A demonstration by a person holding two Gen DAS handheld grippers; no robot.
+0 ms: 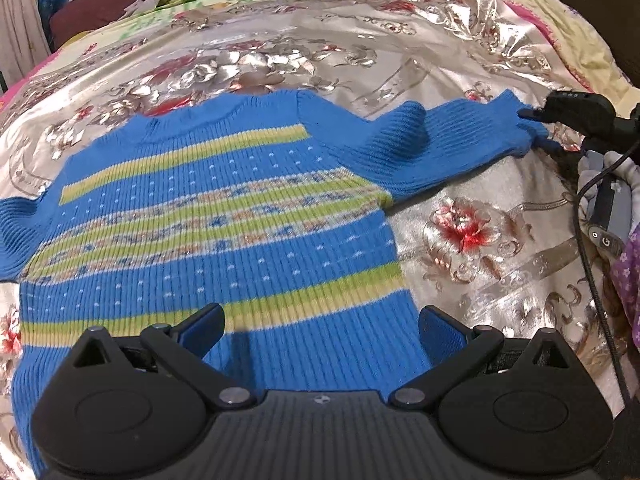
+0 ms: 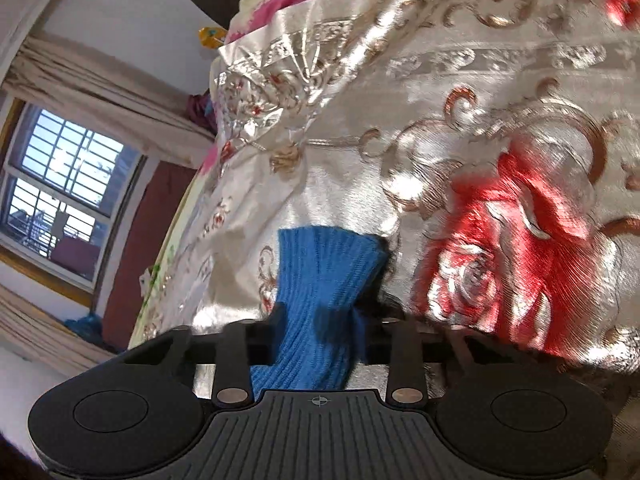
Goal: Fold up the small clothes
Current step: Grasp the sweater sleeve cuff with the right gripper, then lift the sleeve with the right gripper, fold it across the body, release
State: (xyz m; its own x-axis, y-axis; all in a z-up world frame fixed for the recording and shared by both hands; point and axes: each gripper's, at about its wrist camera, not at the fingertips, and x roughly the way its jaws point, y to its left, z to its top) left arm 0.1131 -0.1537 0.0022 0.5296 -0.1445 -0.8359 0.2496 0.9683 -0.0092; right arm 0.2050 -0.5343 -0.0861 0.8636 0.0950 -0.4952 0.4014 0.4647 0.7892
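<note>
Right wrist view: the right hand-held gripper [image 2: 320, 332] pinches the ribbed cuff [image 2: 324, 264] of the blue sleeve [image 1: 448, 148], its jaws drawn close on the knit. From that grip the sleeve runs straight back to the striped sweater [image 1: 224, 224], which lies face-up on the floral bedspread [image 1: 480, 240]. The sleeve's long axis points from the cuff toward the sweater's body, so the likely fold carries the cuff inward across the chest. The left hand-held gripper [image 1: 320, 332] hovers spread wide over the hem, nearer the body, gripping nothing.
</note>
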